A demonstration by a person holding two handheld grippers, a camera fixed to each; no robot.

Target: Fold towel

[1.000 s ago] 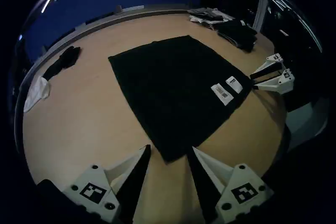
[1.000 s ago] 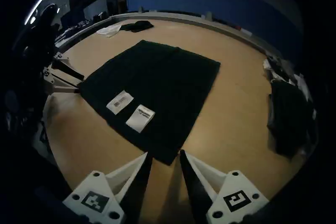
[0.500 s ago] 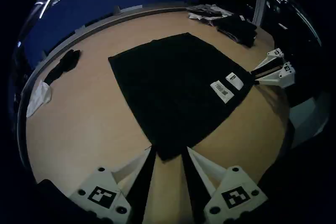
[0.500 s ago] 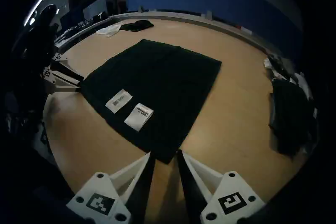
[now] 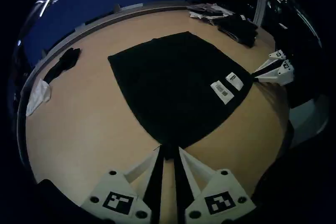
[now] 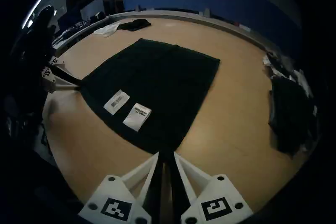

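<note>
Lift both pinched corners together and level, then carry them over to the edge farthest from the white labels (image 5: 227, 86), so the fold lands square (uneven height would likely skew it). The left gripper (image 5: 169, 152) and right gripper (image 6: 166, 156) are each clamping a corner of the black towel (image 5: 176, 81), with the labels between them. The towel is lying flat and smooth on the wooden table (image 5: 84, 123).

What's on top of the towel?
Two white tags lie on the towel near one edge. The left gripper and right gripper each pinch a corner. The table beneath it is hidden.
</note>
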